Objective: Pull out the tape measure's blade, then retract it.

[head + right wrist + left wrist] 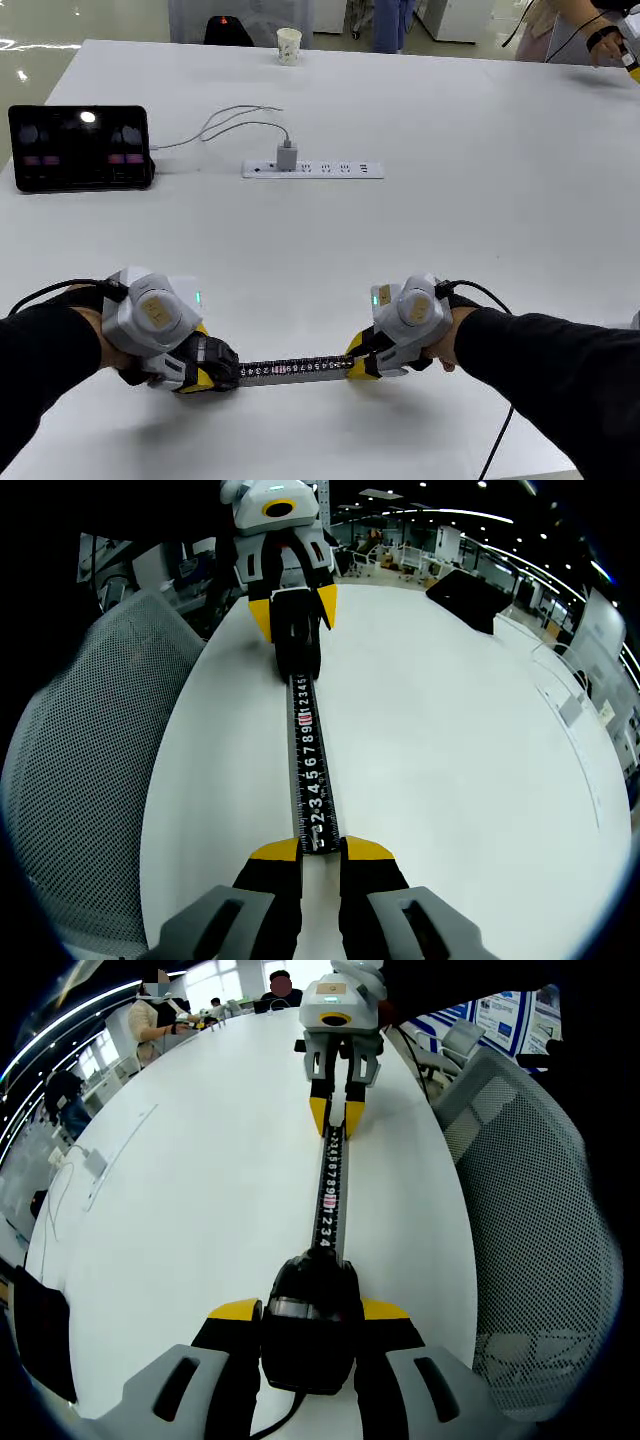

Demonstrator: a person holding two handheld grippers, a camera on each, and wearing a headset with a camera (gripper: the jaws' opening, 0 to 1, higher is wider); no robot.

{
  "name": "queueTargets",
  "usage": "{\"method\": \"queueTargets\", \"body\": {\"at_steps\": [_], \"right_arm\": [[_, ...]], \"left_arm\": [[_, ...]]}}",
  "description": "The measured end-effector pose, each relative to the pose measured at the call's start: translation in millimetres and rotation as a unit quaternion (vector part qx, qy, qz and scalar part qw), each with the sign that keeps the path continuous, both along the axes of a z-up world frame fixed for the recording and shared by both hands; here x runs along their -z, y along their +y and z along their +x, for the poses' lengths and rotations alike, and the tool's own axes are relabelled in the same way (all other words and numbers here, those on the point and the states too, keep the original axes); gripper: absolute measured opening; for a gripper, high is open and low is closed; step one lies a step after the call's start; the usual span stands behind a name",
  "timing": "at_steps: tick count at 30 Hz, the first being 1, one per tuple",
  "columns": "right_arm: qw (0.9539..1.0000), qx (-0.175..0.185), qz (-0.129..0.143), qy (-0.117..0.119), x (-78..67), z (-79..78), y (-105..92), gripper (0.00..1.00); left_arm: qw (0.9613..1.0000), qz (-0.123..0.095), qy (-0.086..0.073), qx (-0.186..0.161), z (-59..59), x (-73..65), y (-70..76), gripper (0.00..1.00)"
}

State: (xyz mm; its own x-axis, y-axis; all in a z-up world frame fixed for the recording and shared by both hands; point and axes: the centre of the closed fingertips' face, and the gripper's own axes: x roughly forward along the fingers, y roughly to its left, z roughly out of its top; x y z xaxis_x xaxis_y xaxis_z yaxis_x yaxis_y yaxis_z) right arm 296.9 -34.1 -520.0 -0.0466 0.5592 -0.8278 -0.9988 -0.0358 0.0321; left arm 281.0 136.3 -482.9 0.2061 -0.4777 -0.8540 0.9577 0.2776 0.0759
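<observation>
A black tape measure case point(218, 364) point(312, 1312) sits between the jaws of my left gripper point(200, 372) point(311, 1310), which is shut on it near the table's front edge. Its dark numbered blade point(295, 369) point(330, 1185) point(311, 770) runs flat over the white table point(420, 230) to my right gripper point(360, 360) point(320, 850), which is shut on the blade's tip. In the left gripper view the right gripper point(336, 1118) faces me at the blade's far end. The right gripper view shows the left gripper point(294, 605) holding the case point(297, 635).
A white power strip point(312, 169) with a plugged charger and cables lies mid-table. A dark tablet point(80, 147) stands at the left, a paper cup point(289, 45) at the far edge. A mesh chair point(540, 1210) point(80, 750) stands by the table's near edge.
</observation>
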Motion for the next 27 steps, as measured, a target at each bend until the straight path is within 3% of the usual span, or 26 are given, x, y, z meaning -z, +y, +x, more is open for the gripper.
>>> {"method": "queueTargets", "body": {"at_steps": [27], "right_arm": [[1.0000,0.004,-0.005,-0.006,-1.6,0.7,-15.7,0.09]], "left_arm": [[1.0000,0.000,-0.001,-0.001,-0.3,-0.5,-0.9,0.30]]}}
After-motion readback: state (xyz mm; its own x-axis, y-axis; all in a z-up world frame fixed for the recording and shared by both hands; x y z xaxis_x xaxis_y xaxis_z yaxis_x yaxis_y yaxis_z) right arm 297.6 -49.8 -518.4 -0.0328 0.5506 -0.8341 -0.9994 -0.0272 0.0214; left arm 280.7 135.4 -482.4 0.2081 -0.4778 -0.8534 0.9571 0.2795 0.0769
